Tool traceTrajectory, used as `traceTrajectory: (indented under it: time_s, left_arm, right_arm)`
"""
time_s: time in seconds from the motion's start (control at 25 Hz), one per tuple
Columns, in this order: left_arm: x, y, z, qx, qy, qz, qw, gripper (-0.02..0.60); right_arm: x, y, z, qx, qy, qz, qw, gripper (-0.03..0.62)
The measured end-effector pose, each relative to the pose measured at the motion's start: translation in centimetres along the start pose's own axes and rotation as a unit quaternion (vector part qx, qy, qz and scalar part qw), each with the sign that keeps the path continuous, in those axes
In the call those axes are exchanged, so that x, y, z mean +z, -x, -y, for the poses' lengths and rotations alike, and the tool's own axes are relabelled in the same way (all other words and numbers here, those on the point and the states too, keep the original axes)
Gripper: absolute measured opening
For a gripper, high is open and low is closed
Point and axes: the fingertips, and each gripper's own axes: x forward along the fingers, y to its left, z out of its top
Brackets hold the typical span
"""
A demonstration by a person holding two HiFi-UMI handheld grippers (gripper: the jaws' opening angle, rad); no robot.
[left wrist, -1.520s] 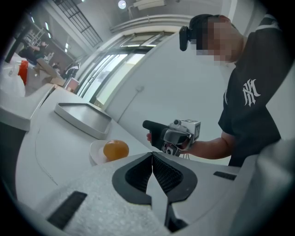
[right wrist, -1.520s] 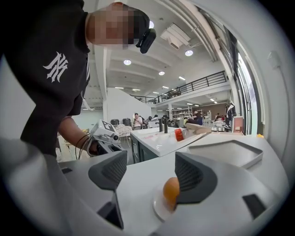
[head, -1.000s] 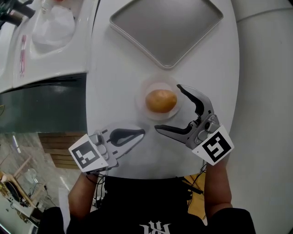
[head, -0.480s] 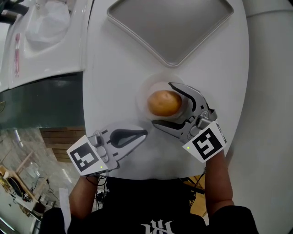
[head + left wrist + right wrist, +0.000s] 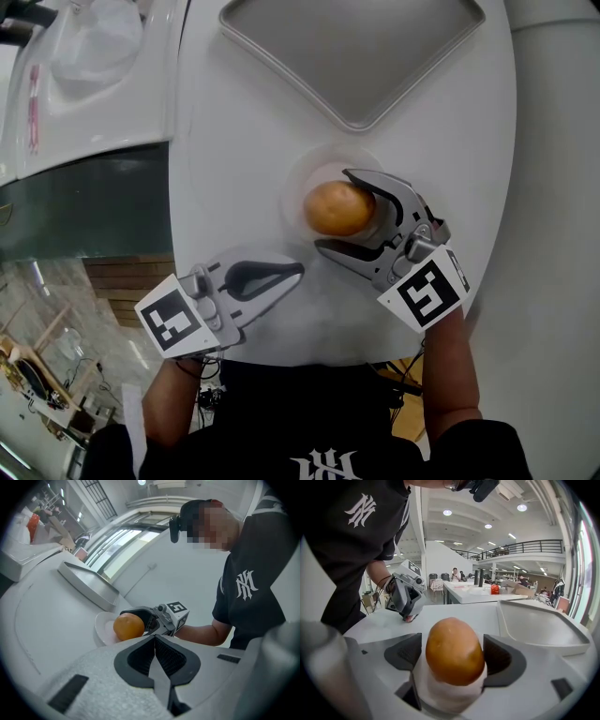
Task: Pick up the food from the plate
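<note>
A round golden-brown bun (image 5: 337, 208) sits on a small white plate (image 5: 298, 187) on the white table. My right gripper (image 5: 333, 210) is open, one jaw on each side of the bun, with a slight gap showing at both. Its own view has the bun (image 5: 454, 656) upright between the dark pads (image 5: 404, 654), above the plate (image 5: 450, 693). My left gripper (image 5: 295, 272) is shut and empty, low over the table left of the plate and pointing toward it. From there the bun (image 5: 129, 626) lies just beyond the tips.
A grey metal tray (image 5: 356, 47) lies empty beyond the plate, seen also at the right in the right gripper view (image 5: 539, 625). A white counter with a plastic bag (image 5: 94, 47) stands at the far left. The table's round edge (image 5: 502, 234) runs close on the right.
My right gripper moved left from beside the plate until its jaws flank the bun, then settled. The left gripper stayed put.
</note>
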Motion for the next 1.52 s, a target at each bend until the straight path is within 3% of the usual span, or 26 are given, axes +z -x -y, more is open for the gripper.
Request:
traceTrajectory:
  time_s: [0.08,0.32,0.48,0.72,0.88,1.04,1.2,1.52]
  left_arm:
    - [0.1,0.2,-0.4,0.002,0.002,0.001,1.0000,0.008]
    - [-1.5,-1.2,-3.1,0.016,-0.017,-0.005,0.9997,0.008]
    - [-0.3,-0.6,-1.2,0.009,-0.023,0.000,0.9997,0.008]
    - [0.2,0.4,0.4,0.027,-0.071,0.012,0.9970,0.008]
    - [0.9,2.9,3.6,0.045,-0.105,0.024,0.9932,0.008]
    - [2.9,7.0,8.9,0.063,-0.164,0.057,0.9827,0.008]
    - [4.6,9.9,14.2,0.049,-0.253,0.073,0.9636,0.008]
    - [3.4,12.5,24.8,0.026,-0.324,0.080,0.9422,0.008]
  right_arm:
    - [-0.1,-0.2,0.3,-0.006,0.002,-0.001,1.000,0.356]
    - [-2.9,-2.0,1.5,-0.006,0.015,0.014,1.000,0.354]
    - [-0.8,-0.8,1.4,-0.019,0.013,0.016,1.000,0.353]
    - [0.9,1.1,2.3,-0.073,0.020,0.038,0.996,0.353]
    - [4.5,4.0,-0.6,-0.098,0.015,0.083,0.992,0.353]
    - [9.3,8.5,-5.8,-0.133,0.014,0.140,0.981,0.353]
    - [13.2,12.5,-11.0,-0.166,0.035,0.182,0.969,0.353]
    - [17.0,18.5,-22.2,-0.202,0.056,0.220,0.953,0.353]
